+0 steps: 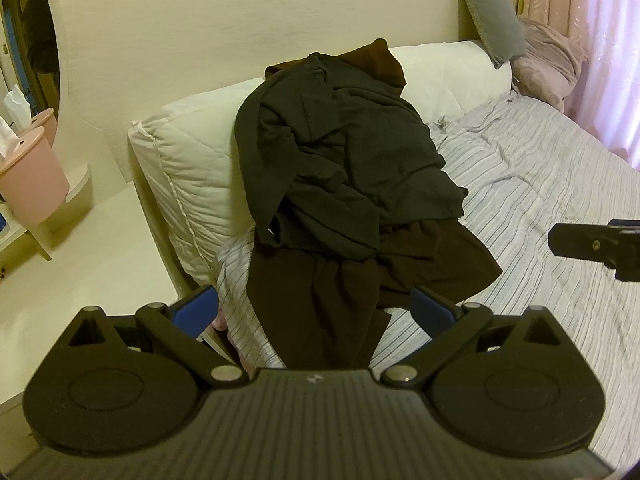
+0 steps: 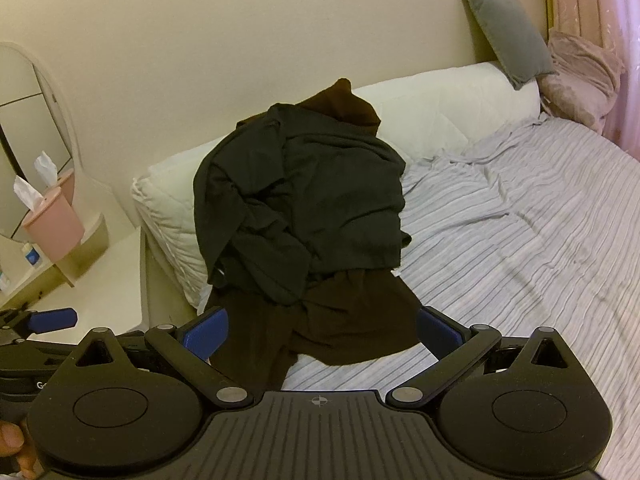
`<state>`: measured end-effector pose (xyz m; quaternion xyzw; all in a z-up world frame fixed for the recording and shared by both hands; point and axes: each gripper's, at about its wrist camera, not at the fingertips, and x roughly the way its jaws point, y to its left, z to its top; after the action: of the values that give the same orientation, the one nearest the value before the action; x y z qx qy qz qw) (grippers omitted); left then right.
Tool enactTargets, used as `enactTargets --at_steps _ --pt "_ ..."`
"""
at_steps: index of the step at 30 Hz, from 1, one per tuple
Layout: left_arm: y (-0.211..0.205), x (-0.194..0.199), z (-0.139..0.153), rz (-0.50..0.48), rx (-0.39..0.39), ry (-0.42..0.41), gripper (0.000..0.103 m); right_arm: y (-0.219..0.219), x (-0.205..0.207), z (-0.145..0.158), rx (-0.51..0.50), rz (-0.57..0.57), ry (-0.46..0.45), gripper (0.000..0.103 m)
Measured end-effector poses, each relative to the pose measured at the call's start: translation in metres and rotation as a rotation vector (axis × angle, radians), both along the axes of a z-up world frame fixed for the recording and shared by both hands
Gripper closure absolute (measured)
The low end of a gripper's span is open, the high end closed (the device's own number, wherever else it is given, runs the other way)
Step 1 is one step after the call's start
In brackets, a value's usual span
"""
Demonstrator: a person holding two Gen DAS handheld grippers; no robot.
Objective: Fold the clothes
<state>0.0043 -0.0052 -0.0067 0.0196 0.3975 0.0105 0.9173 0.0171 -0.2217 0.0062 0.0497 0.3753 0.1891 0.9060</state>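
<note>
A crumpled dark green garment point(image 1: 344, 156) point(image 2: 304, 204) lies heaped on the bed, leaning against a white quilted pillow. Under it a dark brown garment point(image 1: 332, 292) point(image 2: 332, 324) spreads toward me, with another part of it poking out at the top of the heap. My left gripper point(image 1: 316, 312) is open, its blue pads wide apart just short of the brown cloth's near edge, holding nothing. My right gripper point(image 2: 322, 330) is open too, hovering over the brown cloth's near edge. Its black body shows at the right edge of the left wrist view.
The bed carries a grey striped sheet point(image 1: 540, 200) point(image 2: 520, 240), with open sheet to the right of the heap. White pillows point(image 1: 192, 168), a grey cushion point(image 1: 492, 16) and a pink pillow point(image 1: 548, 64) line the wall. A pink tissue box point(image 1: 28, 176) stands on a cream bedside table on the left.
</note>
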Motion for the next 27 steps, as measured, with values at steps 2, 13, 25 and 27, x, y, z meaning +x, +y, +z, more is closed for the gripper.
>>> enactTargets --at_steps 2,13,25,27 --pt "-0.0005 -0.0006 -0.001 0.001 0.0 0.002 0.002 -0.0007 0.0002 -0.0012 -0.002 0.0 0.002 0.0" --pt "-0.0002 -0.0037 -0.0044 0.004 0.004 0.007 0.002 -0.0024 0.0005 -0.0055 -0.001 -0.001 0.015 0.0" --pt "0.0028 -0.0039 -0.0045 0.019 0.01 0.014 0.002 -0.0027 0.0006 -0.007 0.001 0.001 0.023 0.0" --pt "0.0024 -0.0042 -0.0046 0.02 0.01 0.015 0.002 -0.0033 0.0005 -0.0071 0.001 0.003 0.023 0.0"
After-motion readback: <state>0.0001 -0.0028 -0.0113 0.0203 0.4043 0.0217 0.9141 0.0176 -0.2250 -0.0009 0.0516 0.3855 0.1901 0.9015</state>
